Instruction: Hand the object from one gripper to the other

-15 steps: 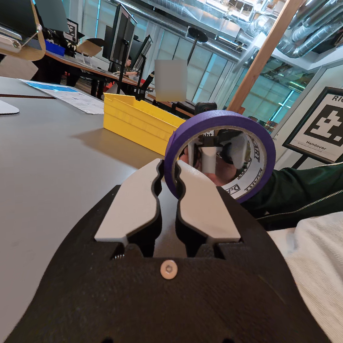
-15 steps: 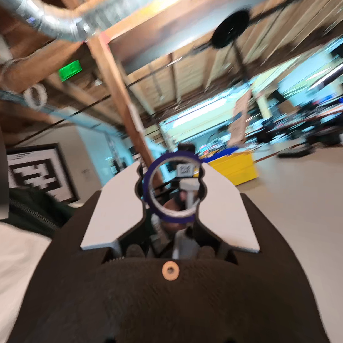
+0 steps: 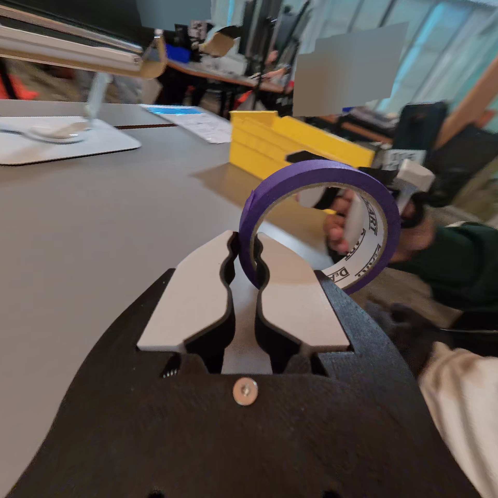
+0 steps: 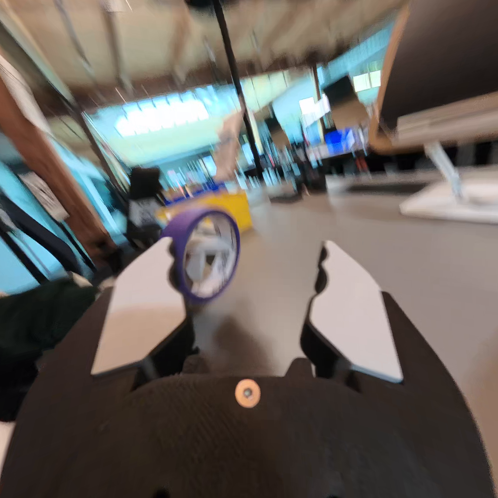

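Here the left tongs point(image 3: 244, 242) pinch the near wall of the purple tape roll point(image 3: 318, 172), held upright above the grey table point(image 3: 107, 215). The right tongs point(image 4: 246, 246) gape wide and empty, the roll just beside their left finger. Best keep the left grip steady and draw the right tongs clear without knocking it. Heavy blur in the right wrist view hides whether that finger touches the roll.

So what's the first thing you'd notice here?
The purple tape roll, standing on edge, pinched by the left hand-held gripper above the grey table. Behind it sits a bright yellow bin. The right hand-held gripper is wide open, with the roll by its left finger.
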{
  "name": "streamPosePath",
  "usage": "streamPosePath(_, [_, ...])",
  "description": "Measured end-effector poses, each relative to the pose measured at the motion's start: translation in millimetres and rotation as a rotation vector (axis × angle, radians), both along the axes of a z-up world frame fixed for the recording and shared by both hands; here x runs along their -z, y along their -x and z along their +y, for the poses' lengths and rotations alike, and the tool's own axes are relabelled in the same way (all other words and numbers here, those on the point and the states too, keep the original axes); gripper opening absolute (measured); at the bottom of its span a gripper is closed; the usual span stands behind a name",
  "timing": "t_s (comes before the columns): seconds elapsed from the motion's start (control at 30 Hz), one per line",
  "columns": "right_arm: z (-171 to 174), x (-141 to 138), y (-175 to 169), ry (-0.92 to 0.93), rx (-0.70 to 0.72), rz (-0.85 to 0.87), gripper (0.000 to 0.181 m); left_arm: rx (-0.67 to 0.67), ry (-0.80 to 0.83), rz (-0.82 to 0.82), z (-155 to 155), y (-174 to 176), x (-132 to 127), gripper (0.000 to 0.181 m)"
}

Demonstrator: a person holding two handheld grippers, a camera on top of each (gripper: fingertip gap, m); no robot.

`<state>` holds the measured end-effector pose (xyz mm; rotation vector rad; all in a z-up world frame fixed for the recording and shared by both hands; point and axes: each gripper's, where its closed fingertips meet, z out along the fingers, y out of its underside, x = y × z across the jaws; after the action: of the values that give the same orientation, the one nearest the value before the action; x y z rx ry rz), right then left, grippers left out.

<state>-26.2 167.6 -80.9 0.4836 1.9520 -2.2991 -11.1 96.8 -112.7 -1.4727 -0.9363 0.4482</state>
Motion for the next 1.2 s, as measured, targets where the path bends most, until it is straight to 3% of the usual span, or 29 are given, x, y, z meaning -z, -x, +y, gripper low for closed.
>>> streamPosePath(0.07, [-7.7,25.3,-9.1,-0.158,-0.031,-0.056,0.072,-0.11,0.079,-0.003,-14.9,5.8,4.3,0.009])
streamPosePath(0.13, [-15.4,34.4,-21.4,-0.213,-0.078,-0.123,0.059,-0.157,0.136,-0.015,-22.9,7.7,7.5,0.009])
streamPosePath(0.27, [-20.0,30.5,-31.3,-0.221,-0.086,-0.11,0.052,-0.197,0.283,-0.015,-29.8,9.8,13.8,0.009])
streamPosePath(0.4, [-14.9,35.2,-25.1,-0.302,-0.047,-0.069,0.044,-0.233,0.543,0.028,-34.2,10.5,16.5,0.009])
streamPosePath(0.6, [-18.5,54.5,-26.9,-0.405,-0.071,-0.139,0.043,-0.223,0.846,0.034,-16.9,6.7,28.2,0.01])
streamPosePath(0.73, [-21.1,64.9,-31.1,-0.485,-0.08,-0.108,0.034,-0.215,0.94,0.04,-5.4,2.0,29.7,0.01])
streamPosePath(0.87, [-18.9,53.2,-30.1,-0.468,-0.092,-0.151,0.029,-0.198,0.898,0.06,1.4,-0.2,26.0,0.01])
streamPosePath(0.97, [-14.5,44.7,-25.3,-0.448,-0.097,-0.196,0.029,-0.173,0.728,0.067,6.0,-0.3,18.9,0.012])
streamPosePath(1.1, [-1.8,33.0,-9.2,-0.337,-0.11,-0.308,0.029,-0.16,0.469,0.098,5.3,2.7,3.7,0.055])
streamPosePath(1.2, [9.9,16.2,4.1,-0.146,-0.155,-0.419,0.028,-0.14,0.217,0.09,-0.5,3.4,-8.4,0.07])
